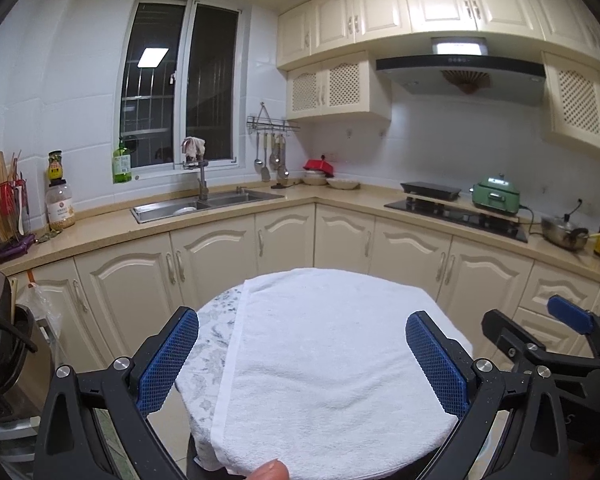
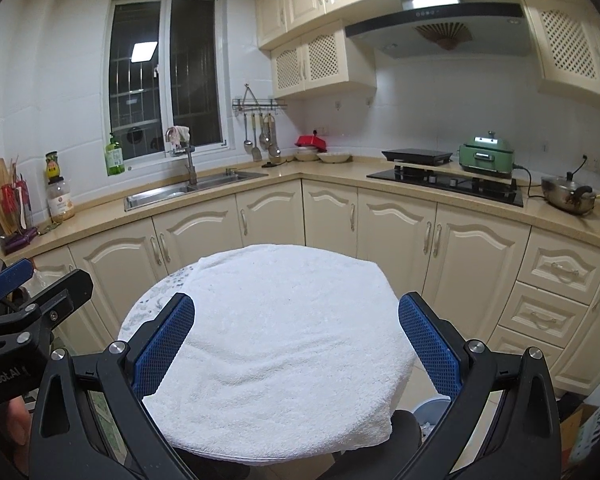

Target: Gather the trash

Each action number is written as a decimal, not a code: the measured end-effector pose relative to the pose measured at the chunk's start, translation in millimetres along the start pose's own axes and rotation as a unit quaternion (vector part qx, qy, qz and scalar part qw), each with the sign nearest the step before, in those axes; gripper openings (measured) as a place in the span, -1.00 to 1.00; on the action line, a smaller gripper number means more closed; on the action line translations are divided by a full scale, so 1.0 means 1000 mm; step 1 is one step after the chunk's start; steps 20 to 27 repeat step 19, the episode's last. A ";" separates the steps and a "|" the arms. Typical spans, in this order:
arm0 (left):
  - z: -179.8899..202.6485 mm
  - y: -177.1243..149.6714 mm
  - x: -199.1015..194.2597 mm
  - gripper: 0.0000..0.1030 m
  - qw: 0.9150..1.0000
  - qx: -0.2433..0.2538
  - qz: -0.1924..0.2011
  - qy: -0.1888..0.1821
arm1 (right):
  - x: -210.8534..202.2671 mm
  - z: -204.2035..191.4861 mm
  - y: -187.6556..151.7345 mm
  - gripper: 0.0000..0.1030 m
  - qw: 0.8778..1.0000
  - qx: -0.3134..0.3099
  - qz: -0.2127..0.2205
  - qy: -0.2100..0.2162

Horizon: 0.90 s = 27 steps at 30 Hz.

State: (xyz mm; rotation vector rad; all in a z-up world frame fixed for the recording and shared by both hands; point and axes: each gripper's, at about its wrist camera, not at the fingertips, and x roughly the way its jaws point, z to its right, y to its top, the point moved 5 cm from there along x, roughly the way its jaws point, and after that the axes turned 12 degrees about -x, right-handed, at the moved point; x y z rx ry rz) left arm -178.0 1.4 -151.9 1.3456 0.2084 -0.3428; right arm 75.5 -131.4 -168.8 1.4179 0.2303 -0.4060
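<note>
A small round table under a white towel fills the foreground of both views, with a floral cloth showing at its left edge. No loose item shows on the towel. My left gripper hovers open over the table with nothing between its blue pads. My right gripper is likewise open and holds nothing. Each gripper shows in the other's view: the right gripper at the right edge, the left gripper at the left edge. A pale blue bin peeks out below the table's right side.
Cream cabinets and a beige L-shaped counter run behind the table, with a sink, a hob and a green cooker. A black appliance and a plastic bag stand at left. A cardboard box sits at lower right. A fingertip shows at the bottom.
</note>
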 end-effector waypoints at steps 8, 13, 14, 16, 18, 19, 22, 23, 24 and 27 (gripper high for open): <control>0.001 0.010 0.014 0.99 1.000 -0.010 -0.007 0.004 | 0.000 -0.004 0.004 1.00 1.000 -0.007 0.000 0.004; 0.005 0.012 0.016 0.99 1.000 -0.010 -0.009 -0.006 | 0.002 -0.005 0.004 1.00 1.000 -0.005 -0.001 0.009; 0.006 0.011 0.015 0.99 1.000 -0.009 -0.007 -0.007 | 0.003 -0.006 0.004 1.00 1.000 -0.005 -0.001 0.010; 0.007 0.010 0.015 0.99 1.000 -0.009 -0.004 -0.009 | 0.004 -0.006 0.004 1.00 1.000 -0.005 -0.001 0.011; 0.009 0.009 0.015 0.99 1.000 -0.010 -0.001 -0.012 | 0.003 -0.004 0.003 1.00 1.000 -0.005 -0.001 0.012; 0.009 0.005 0.014 0.99 1.000 -0.010 -0.001 -0.013 | 0.004 -0.003 0.003 1.00 1.000 -0.004 -0.001 0.013; 0.009 0.005 0.014 0.99 1.000 -0.010 -0.001 -0.013 | 0.004 -0.003 0.003 1.00 1.000 -0.004 -0.001 0.013; 0.009 0.005 0.014 0.99 1.000 -0.010 -0.001 -0.013 | 0.004 -0.003 0.003 1.00 1.000 -0.004 -0.001 0.013; 0.009 0.005 0.014 0.99 1.000 -0.010 -0.001 -0.013 | 0.004 -0.003 0.003 1.00 1.000 -0.004 -0.001 0.013; 0.009 0.005 0.014 0.99 1.000 -0.010 -0.001 -0.013 | 0.004 -0.003 0.003 1.00 1.000 -0.004 -0.001 0.013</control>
